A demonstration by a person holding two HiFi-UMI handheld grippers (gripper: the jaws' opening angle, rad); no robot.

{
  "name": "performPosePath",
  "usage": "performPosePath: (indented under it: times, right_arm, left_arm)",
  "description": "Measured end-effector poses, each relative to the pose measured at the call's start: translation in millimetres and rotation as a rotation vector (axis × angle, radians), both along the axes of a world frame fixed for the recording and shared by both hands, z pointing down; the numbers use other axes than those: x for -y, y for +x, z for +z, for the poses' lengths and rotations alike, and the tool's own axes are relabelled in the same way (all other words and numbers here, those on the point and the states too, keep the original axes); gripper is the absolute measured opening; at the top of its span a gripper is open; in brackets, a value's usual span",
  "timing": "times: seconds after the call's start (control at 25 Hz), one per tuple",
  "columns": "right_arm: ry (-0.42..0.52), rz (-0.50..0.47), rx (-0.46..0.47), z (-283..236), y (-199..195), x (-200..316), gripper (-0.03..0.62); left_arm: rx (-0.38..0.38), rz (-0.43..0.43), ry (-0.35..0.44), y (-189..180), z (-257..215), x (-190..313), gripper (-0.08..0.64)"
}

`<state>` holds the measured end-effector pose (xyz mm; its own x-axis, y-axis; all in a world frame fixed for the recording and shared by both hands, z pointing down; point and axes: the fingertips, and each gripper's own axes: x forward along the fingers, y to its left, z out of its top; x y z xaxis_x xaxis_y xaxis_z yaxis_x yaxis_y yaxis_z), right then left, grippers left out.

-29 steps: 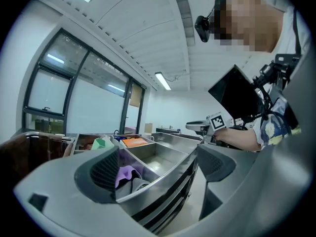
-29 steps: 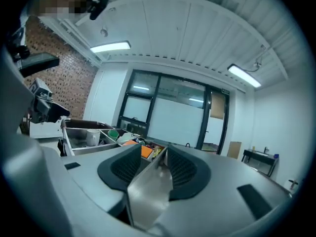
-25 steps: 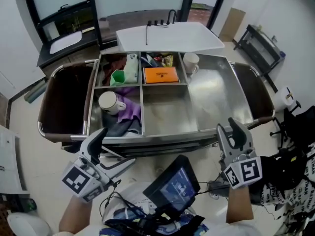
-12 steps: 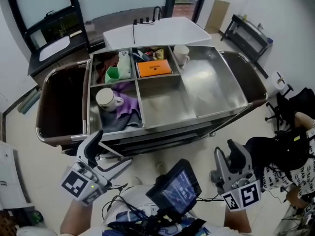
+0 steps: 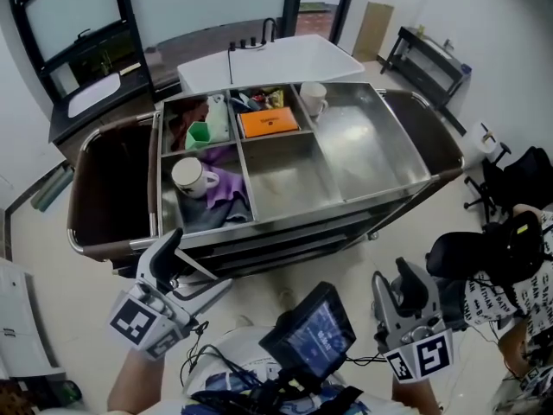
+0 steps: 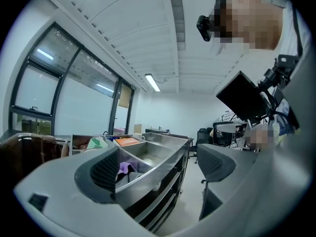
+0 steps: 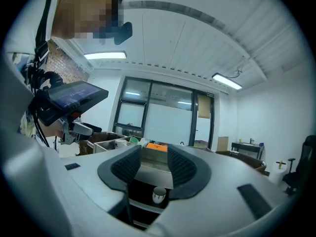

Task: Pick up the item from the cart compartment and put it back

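Left gripper [image 5: 197, 264]: I see jaws spread wide, empty | right gripper [image 5: 395, 282]: jaws partly apart, empty | both on near side of cart [image 5: 285, 223], not touching it

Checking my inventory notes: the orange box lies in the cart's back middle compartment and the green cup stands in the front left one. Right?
Not quite. The orange box does lie in the back middle compartment, but the green cup stands in the back left one. The front left one holds a white mug and a purple cloth. The head view shows this.
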<state>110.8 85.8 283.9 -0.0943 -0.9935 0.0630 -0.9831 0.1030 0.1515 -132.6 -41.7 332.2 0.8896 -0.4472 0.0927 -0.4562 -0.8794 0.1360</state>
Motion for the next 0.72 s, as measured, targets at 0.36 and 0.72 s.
performPosePath:
  times: [0.36,0.72]
  right_arm:
    - [0.001,-0.016,-0.013,-2,-13,1,0.194]
    - [-0.003,-0.033,-0.003,-1,-26,7,0.194]
  left_arm:
    - [0.019,-0.008,0.012,-15,-2,-2,0.468]
    - [0.008,-0.024,0.005,-30,-1,-1,0.468]
